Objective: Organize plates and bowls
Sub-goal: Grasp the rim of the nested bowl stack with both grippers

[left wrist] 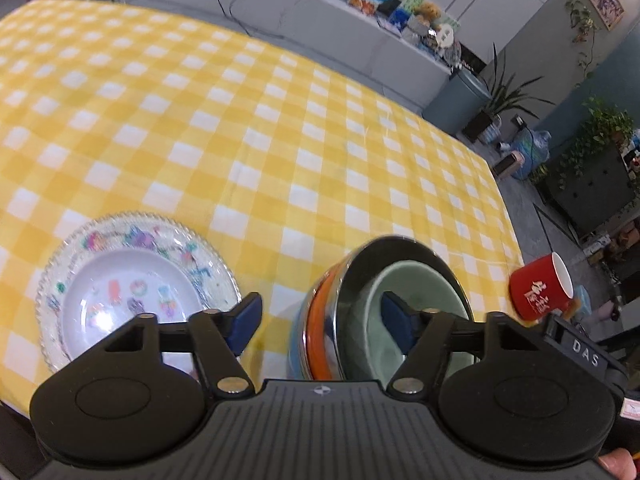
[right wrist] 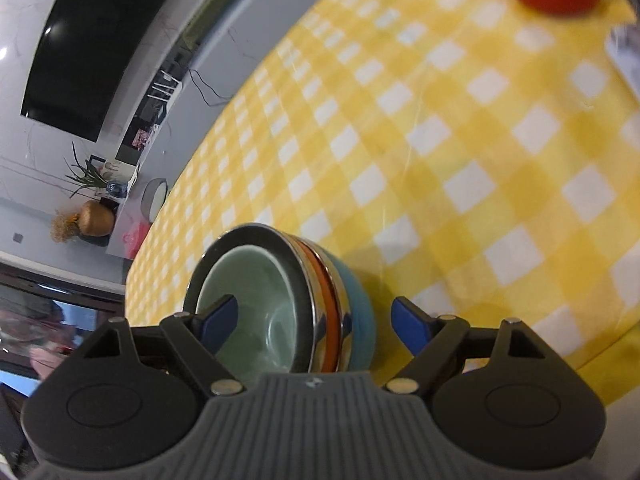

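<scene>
A table with a yellow checked cloth [left wrist: 248, 120] stands before a long grey counter [left wrist: 320, 28], with potted plants [left wrist: 600, 136] on the grey floor by a wall that has a framed picture [left wrist: 604, 0], and a dark screen [right wrist: 92, 48] hangs on another wall.

likely home dining room: checked tablecloth [left wrist: 280, 120], wall tv [right wrist: 92, 48], potted plants [left wrist: 600, 136].
</scene>
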Motion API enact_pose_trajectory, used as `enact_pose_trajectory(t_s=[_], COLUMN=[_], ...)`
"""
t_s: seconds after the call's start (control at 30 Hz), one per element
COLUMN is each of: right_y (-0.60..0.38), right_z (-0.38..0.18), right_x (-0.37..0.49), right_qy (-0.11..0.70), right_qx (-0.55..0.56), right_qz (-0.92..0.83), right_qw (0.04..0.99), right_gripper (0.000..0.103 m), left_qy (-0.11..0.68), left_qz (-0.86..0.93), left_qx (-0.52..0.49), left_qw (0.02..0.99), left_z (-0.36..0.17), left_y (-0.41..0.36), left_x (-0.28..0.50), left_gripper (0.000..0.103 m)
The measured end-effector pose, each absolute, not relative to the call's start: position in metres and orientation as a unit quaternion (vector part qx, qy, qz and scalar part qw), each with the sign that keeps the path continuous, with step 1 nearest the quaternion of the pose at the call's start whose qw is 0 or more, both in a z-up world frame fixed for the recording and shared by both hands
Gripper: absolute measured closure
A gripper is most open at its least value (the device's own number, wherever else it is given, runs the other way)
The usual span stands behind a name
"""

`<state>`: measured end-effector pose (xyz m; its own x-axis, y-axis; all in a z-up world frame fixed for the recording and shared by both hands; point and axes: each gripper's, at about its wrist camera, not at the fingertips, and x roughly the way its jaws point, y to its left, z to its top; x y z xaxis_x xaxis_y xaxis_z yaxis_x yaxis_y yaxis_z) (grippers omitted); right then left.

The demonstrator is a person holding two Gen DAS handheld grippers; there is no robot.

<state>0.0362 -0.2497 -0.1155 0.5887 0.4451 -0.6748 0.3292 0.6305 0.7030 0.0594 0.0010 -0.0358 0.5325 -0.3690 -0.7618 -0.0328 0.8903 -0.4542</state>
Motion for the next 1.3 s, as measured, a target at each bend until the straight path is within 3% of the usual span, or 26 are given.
enact_pose_trajectory(t_s=[0.57, 0.87, 1.03, 1.3], right_y=[-0.25, -0.251, -0.247, -0.249], right_z=[-0.131, -0.135, -0.134, -0.135], right_x=[0.044, 0.047, 0.05, 0.048], right_qy=[0.467, 0.474, 0.486, 0.489], right_qx=[0.467, 0.469, 0.447, 0.443], right_qz=[0.04, 0.03, 0.016, 0.013], right_qw=[0.75, 0.745, 0.751, 0.751], right_gripper=[0.021, 0.035, 0.051, 0.055], left_qy=[0.506, 0.515, 0.515, 0.509], left_qz=[-0.127, -0.137, -0.139, -0.133], left_qx=[-0.306, -0.321, -0.302, -0.282], left_qw=[0.796, 0.783, 0.79, 0.802], left_z=[-0.078, -0.086, -0.083, -0.08], left_y=[0.01, 0.013, 0.008, 0.003], left_x=[0.076, 0.079, 0.079, 0.075], left_gripper=[0.031, 0.037, 0.042, 0.045])
